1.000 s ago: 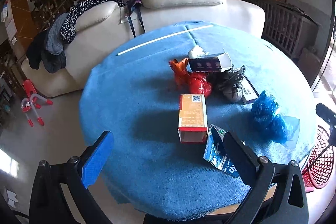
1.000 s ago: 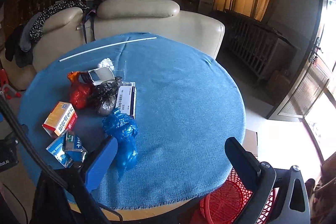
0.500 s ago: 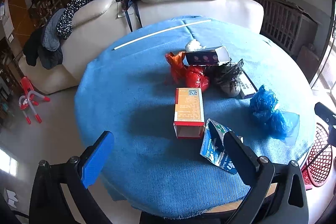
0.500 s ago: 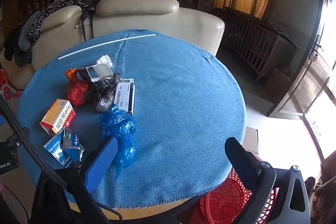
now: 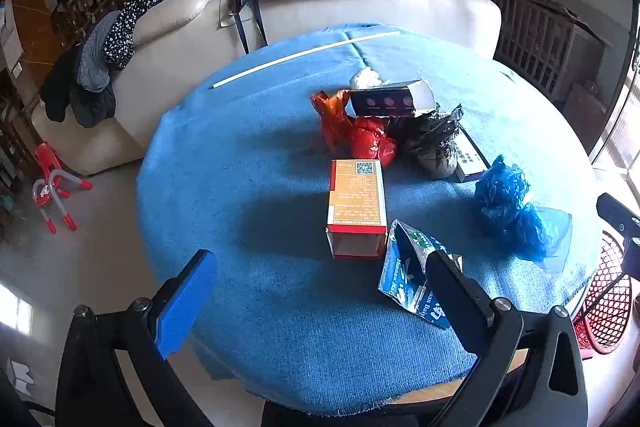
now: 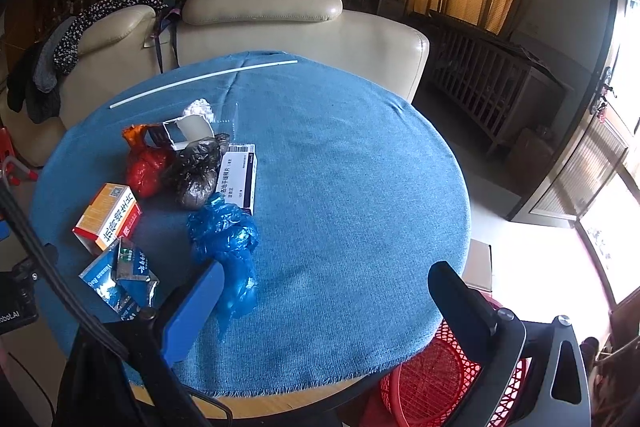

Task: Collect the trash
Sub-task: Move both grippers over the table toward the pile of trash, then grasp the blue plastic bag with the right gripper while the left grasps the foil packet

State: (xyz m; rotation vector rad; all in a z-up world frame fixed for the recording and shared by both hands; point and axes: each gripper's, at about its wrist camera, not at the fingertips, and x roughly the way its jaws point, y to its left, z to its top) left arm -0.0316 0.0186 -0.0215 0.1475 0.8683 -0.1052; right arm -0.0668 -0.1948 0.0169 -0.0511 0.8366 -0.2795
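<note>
A: Status of each tool?

B: Left tool (image 5: 320, 287) is spread wide and carries nothing; it hangs over the near edge of the worktop (image 5: 248, 155). Right tool (image 6: 324, 291) is likewise spread and empty, over the near right part of the blue cloth.

A: Where does the trash lie relative to them?

B: Straight ahead of the left tool, between its finger lines, stands the orange-and-red carton (image 5: 356, 207), open end facing the tool. The torn blue foil packet (image 5: 408, 279) lies just beside the left tool's right finger, partly behind it. Further ahead: a red plastic bag (image 5: 360, 135), a black plastic bag (image 5: 432, 143), a purple box (image 5: 390, 101) resting on top of them, and a white flat box (image 6: 239, 179). The crumpled blue plastic bag (image 6: 224, 239) sits just ahead of the right tool's left finger.

A: And the bin?

B: A red mesh basket (image 6: 432, 379) is on the floor below the right tool, partly under the worktop rim.

A: Step in hand?

B: Judged as approach; nothing is collected yet. Next move probably calls for lowering one tool over its nearest item, closing, then carrying to the basket. The blue bag is soft, so it needs a deep bite.
</note>
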